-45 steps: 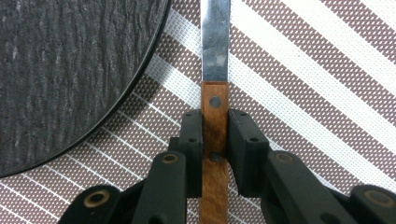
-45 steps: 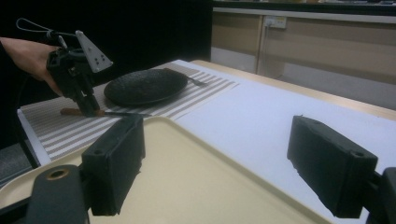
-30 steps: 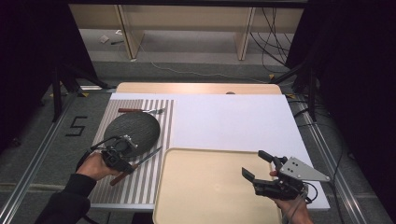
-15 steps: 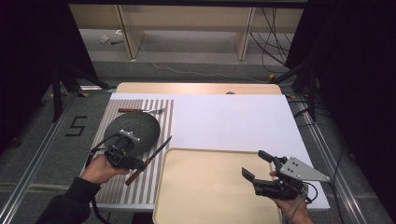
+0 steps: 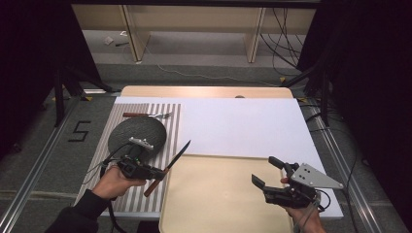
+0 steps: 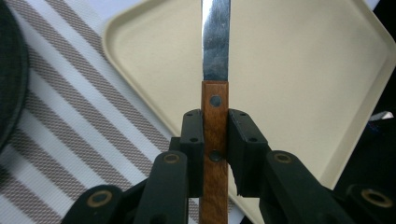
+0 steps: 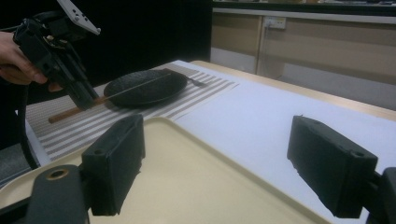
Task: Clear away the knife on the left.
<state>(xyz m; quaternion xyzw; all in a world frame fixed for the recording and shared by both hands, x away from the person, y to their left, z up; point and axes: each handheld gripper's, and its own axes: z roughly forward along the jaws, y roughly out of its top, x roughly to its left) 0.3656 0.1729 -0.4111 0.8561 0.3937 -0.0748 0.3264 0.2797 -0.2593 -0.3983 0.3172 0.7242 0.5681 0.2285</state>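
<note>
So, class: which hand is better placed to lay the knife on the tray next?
Probably left. The left gripper is shut on the knife handle, blade reaching over the tray edge. The right gripper hangs open, apart from the knife.

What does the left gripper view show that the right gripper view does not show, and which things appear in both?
Left gripper view: the left gripper pads clamp the knife on its riveted wooden handle, blade over the beige tray.

Right gripper view: the right gripper with jaws wide open, nothing between them, the fork behind the dark plate, and the white sheet.

Both: knife, tray, striped placemat, plate.
</note>
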